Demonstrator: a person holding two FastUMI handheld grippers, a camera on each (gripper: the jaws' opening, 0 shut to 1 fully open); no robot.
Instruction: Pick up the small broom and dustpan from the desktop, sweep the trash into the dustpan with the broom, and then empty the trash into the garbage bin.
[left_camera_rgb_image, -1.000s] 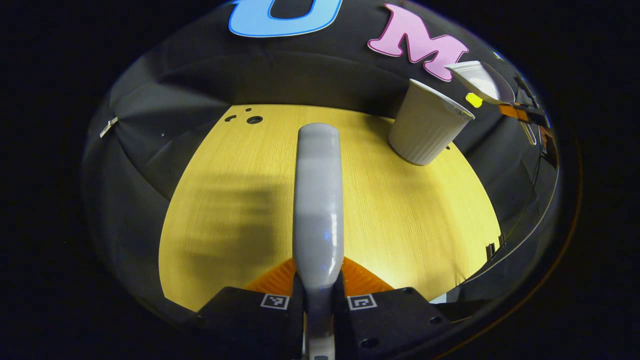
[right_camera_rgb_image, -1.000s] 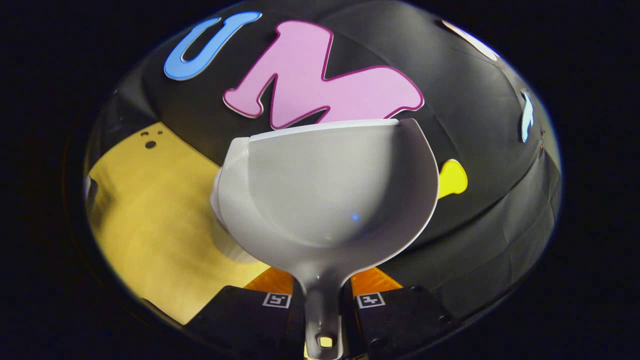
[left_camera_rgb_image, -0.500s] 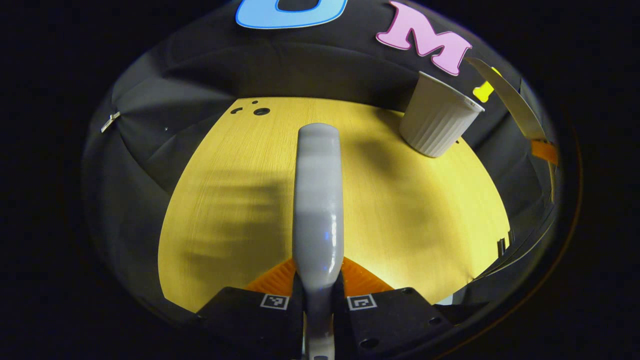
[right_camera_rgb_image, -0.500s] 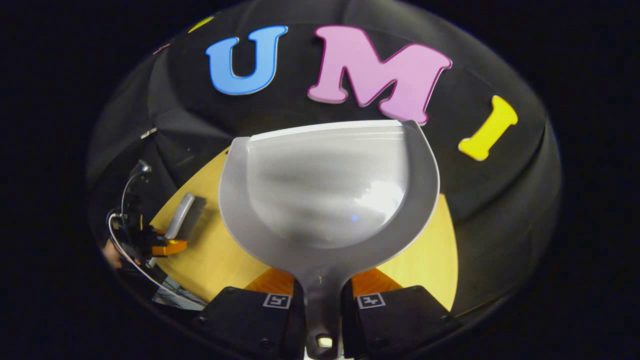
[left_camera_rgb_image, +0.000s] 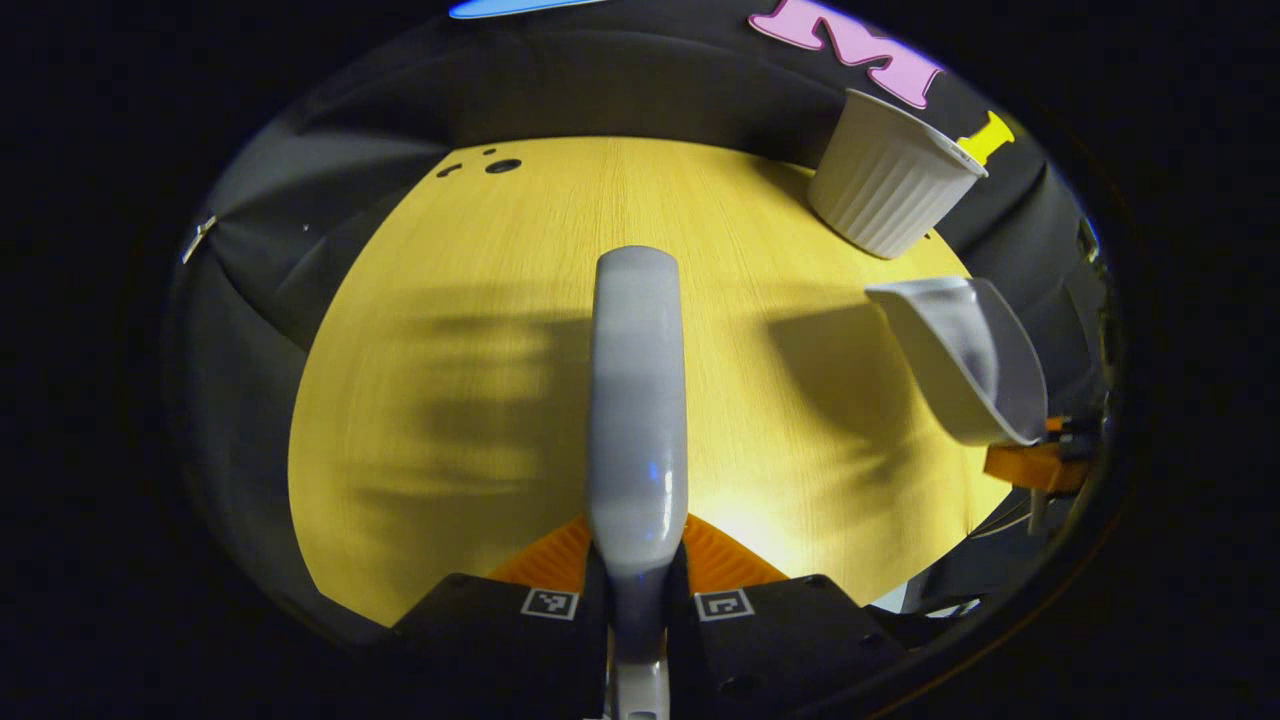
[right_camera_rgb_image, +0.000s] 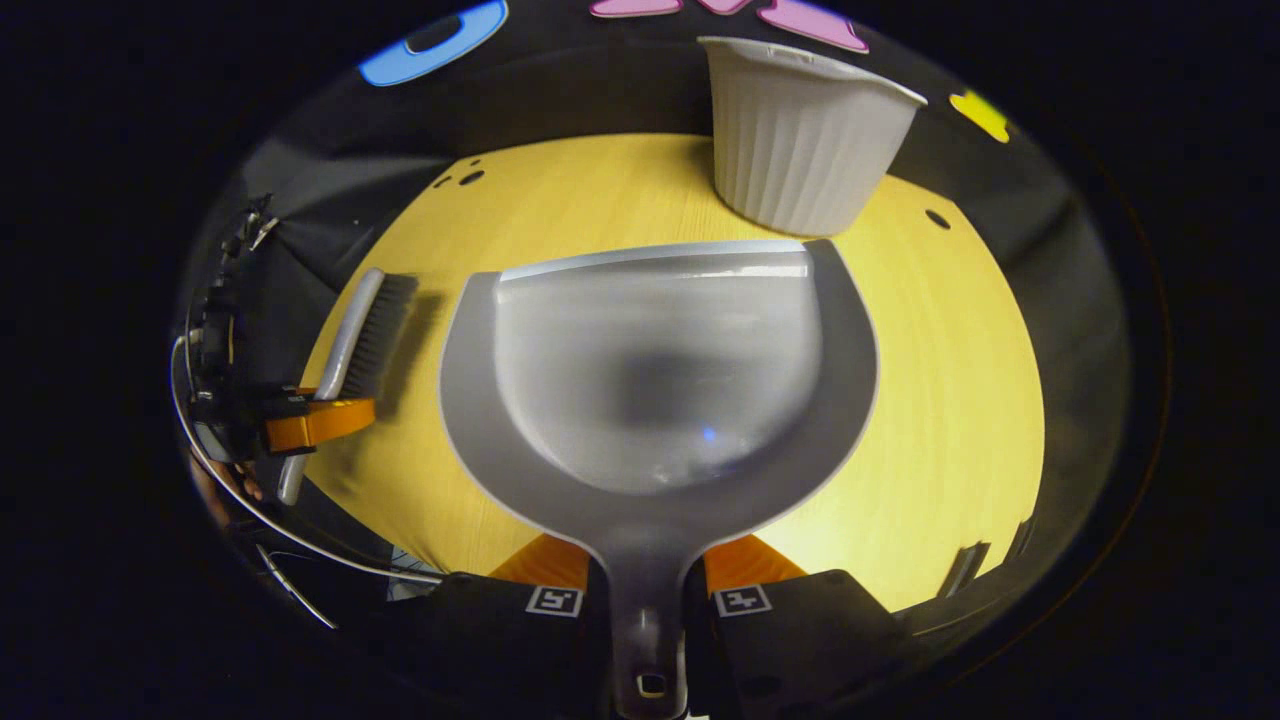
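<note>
Dustpan: clamped in right gripper, now lowered from the bin, apparently emptied.
Broom: clamped in left gripper.

place: recording booth | evidence: black cloth wall, wooden desktop

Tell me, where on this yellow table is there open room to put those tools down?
Bare wood runs left of the broom to the table edge, and between broom and dustpan. Tighter at the far right, where the ribbed bin stands just beyond the dustpan's lip.
</note>
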